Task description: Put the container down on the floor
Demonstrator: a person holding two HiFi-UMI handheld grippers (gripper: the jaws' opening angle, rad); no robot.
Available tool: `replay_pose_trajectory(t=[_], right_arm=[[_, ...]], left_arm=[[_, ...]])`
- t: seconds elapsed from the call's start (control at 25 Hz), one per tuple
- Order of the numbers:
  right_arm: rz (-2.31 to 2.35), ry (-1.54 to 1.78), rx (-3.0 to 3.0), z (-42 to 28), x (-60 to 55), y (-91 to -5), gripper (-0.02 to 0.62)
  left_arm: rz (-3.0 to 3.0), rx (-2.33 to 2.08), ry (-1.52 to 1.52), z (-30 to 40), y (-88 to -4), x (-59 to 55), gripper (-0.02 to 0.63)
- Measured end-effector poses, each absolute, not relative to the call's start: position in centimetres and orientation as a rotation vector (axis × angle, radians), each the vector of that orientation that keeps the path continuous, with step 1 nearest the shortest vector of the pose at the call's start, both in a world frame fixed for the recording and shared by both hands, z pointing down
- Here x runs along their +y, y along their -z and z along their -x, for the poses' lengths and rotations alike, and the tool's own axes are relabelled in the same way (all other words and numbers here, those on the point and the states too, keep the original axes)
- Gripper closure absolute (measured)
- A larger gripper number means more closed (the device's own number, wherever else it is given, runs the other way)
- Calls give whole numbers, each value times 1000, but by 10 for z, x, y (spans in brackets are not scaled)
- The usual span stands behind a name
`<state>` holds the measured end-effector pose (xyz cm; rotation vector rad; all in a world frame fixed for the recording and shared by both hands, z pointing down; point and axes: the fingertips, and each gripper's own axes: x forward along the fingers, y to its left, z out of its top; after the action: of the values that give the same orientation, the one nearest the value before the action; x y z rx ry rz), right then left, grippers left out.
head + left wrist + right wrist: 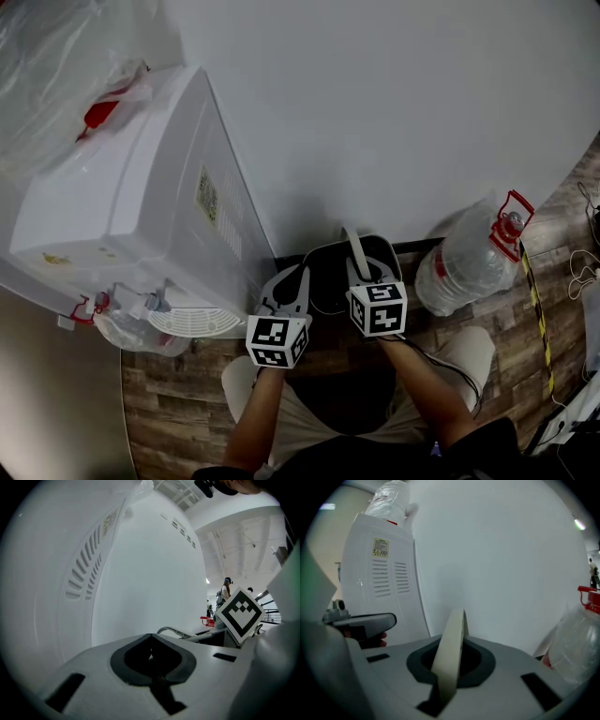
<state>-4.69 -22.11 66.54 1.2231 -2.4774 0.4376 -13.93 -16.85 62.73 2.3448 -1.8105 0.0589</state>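
Your right gripper (456, 641) is clenched on the cream handle (449, 660) of the dark container (330, 281), with the strap pinched flat between its jaws and rising past the tips. Your left gripper (151, 638) also has its jaws pressed together, but I can make out nothing between them, so I judge the right one alone carries the load. The container sits just ahead of both sets of tips, low over the plank floor (178, 398); I cannot tell whether its base touches yet. Beyond the tips the wall (403, 112) is close, the white water dispenser (141, 206) and its drip tray (192, 322) stand just left of the left gripper, and a clear water bottle (464, 262) stands to the right of the right gripper. Come straight down with the handle upright so the base lands flat, drift neither way, hold the clench until the strap goes slack, and only then let go, using the left tips to steady the rim if it rocks
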Motion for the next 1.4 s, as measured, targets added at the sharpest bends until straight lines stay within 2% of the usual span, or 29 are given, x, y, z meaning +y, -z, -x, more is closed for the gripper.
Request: replay_pose_trajectory(t=[0.88, 1.4], right_arm=[[-1213, -509, -2366, 37, -220, -731, 563], [-1210, -512, -2358, 33, -220, -757, 563]], left_arm=[[-2206, -1706, -231, 131, -727, -165, 589], [-2169, -1685, -260, 126, -753, -161, 589]])
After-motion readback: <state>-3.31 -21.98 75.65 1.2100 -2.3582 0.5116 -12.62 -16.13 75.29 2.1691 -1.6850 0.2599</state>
